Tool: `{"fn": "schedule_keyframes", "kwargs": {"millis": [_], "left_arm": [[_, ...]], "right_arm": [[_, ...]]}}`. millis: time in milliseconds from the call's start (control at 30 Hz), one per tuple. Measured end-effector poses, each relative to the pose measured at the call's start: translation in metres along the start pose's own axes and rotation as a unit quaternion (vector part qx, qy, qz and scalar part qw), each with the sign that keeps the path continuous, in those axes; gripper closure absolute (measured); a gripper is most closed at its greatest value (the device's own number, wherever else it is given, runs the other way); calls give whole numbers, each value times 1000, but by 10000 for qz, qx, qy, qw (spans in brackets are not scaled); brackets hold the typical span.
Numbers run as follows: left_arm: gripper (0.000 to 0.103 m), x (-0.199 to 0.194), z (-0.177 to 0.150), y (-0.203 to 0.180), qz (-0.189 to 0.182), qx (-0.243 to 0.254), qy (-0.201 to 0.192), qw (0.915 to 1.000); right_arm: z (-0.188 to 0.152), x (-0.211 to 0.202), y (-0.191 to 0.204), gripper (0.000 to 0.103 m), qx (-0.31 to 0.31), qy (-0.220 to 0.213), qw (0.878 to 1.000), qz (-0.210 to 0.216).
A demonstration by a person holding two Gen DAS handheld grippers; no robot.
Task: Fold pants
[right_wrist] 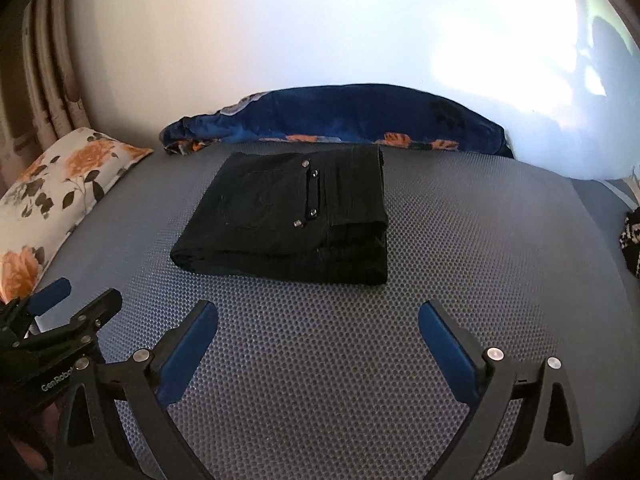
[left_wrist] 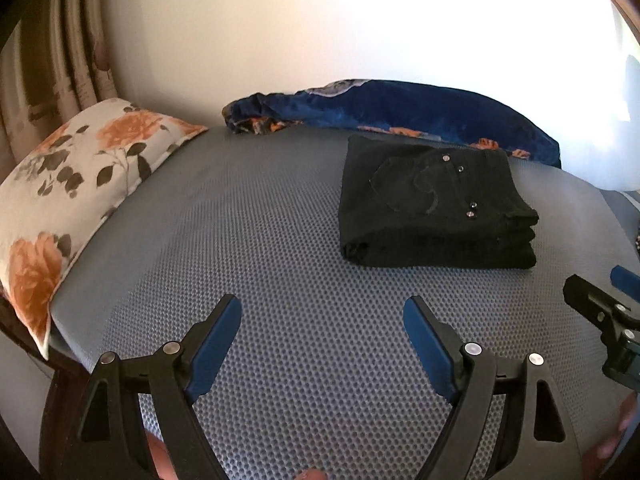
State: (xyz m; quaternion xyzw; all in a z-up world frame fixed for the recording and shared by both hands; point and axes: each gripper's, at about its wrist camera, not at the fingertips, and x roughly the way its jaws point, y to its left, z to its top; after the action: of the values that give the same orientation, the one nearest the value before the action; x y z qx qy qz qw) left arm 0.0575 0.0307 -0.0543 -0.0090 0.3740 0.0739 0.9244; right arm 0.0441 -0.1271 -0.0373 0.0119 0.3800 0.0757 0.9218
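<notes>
Black pants (left_wrist: 434, 204) lie folded into a compact rectangular stack on the grey mesh mattress (left_wrist: 248, 240), back pocket with metal studs facing up. They also show in the right wrist view (right_wrist: 292, 216), ahead of the fingers. My left gripper (left_wrist: 322, 312) is open and empty, held above the mattress to the near left of the stack. My right gripper (right_wrist: 318, 316) is open and empty, just short of the stack's near edge. The right gripper also shows at the right edge of the left wrist view (left_wrist: 600, 300), and the left gripper at the left edge of the right wrist view (right_wrist: 76, 300).
A floral white and orange pillow (left_wrist: 72, 184) lies along the mattress's left side. A blue floral blanket (left_wrist: 400, 108) is bunched against the white wall behind the pants. Curtains (left_wrist: 52, 60) hang at far left. A dark patterned cloth (right_wrist: 632, 240) sits at the right edge.
</notes>
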Motion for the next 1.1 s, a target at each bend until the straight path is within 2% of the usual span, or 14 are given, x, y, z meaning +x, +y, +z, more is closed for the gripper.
{"fn": "schedule_keyframes", "kwargs": {"millis": [200, 600, 1100], "left_arm": [[20, 2, -5, -1, -5, 2, 87, 10000], [20, 3, -8, -6, 45, 167, 79, 9998], [20, 5, -11, -3, 49, 134, 113, 9998]], "right_arm": [[-8, 4, 5, 3, -29, 150, 9999, 48], [-12, 6, 5, 3, 27, 193, 9998, 58], [-15, 11, 5, 3, 62, 329, 9994, 71]]}}
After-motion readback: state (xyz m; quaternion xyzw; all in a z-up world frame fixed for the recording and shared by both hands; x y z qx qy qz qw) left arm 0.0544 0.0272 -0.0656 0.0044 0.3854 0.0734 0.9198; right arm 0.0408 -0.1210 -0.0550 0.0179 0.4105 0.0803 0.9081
